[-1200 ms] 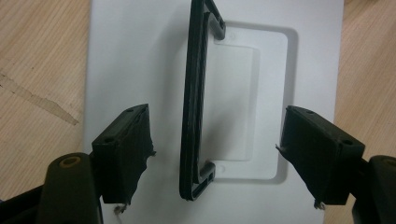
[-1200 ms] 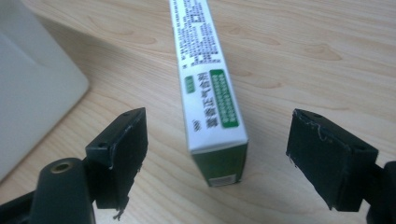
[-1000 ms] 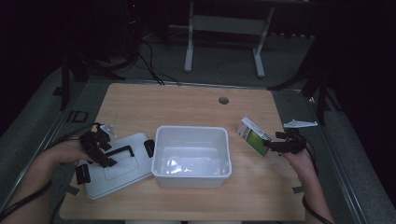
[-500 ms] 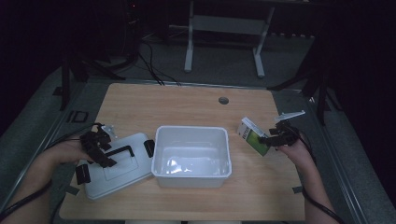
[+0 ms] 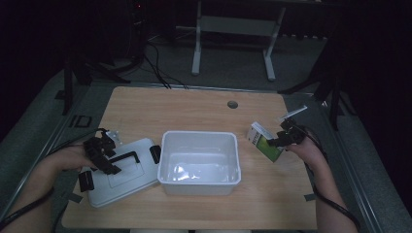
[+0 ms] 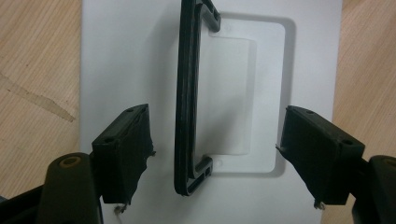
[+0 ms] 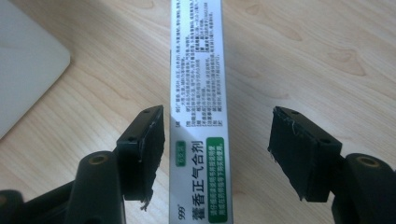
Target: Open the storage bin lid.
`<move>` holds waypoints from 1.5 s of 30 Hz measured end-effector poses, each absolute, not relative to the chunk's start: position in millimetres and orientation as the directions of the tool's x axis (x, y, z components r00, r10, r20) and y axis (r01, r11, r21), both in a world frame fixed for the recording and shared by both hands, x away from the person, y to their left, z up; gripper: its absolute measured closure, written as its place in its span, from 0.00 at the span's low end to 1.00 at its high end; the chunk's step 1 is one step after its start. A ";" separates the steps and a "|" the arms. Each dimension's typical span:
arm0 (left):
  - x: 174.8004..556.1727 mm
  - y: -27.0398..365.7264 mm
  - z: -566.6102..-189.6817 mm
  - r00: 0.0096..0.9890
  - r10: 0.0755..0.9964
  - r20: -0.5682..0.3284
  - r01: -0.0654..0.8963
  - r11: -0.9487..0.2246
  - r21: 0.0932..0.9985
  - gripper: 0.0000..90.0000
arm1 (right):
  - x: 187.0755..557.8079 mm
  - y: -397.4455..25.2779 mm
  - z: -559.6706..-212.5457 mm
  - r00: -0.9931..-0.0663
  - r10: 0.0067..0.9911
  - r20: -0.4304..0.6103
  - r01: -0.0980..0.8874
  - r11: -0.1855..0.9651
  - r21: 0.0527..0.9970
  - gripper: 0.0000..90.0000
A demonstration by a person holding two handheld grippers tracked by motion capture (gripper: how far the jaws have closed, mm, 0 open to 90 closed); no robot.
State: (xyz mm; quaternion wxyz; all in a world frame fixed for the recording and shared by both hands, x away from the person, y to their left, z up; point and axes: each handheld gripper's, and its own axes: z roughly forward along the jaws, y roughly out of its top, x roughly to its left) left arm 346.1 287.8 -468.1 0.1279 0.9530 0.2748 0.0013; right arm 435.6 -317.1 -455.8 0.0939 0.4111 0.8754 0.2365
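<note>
White plastic, the open bin (image 5: 200, 182) sits mid-table as landmark. Left of it, touching its wall, lies the lid (image 6: 126, 56); the left gripper (image 6: 217, 158) hangs above, jaws wide astride the lid's black handle (image 6: 187, 93). Right of the bin, the right gripper (image 7: 217, 154) spreads wide around a green-and-white medicine box (image 7: 198, 116), neither jaw visibly touching.

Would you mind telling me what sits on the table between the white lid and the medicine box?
The open white bin sits between the lid and the medicine box, as the high view shows.
</note>
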 end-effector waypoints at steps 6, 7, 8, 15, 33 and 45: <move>346.1 286.8 -467.8 0.853 0.518 -0.064 0.517 -0.820 0.247 0.28 | 441.6 -306.4 -452.1 -0.654 0.756 0.008 0.686 0.590 0.426 0.47; 346.1 286.8 -467.8 0.853 0.518 -0.064 0.517 -0.820 0.247 0.28 | 441.6 -306.4 -452.1 -0.654 0.756 0.008 0.686 0.590 0.426 0.47; 345.8 285.5 -468.2 0.854 0.517 -0.062 0.515 -0.821 0.246 0.28 | 443.8 -303.7 -451.6 -0.655 0.755 0.004 0.692 0.598 0.404 0.47; 346.5 283.2 -467.9 0.860 0.507 -0.055 0.505 -0.830 0.235 0.28 | 448.6 -294.4 -454.9 -0.684 0.730 -0.003 0.691 0.649 0.320 0.53; 347.6 279.5 -469.2 0.864 0.500 -0.060 0.499 -0.836 0.228 0.28 | 460.3 -277.6 -455.5 -0.718 0.695 -0.031 0.677 0.709 0.195 0.67; 346.6 280.2 -469.3 0.864 0.500 -0.064 0.500 -0.835 0.230 0.28 | 456.9 -277.5 -454.8 -0.751 0.657 -0.058 0.636 0.745 0.200 0.70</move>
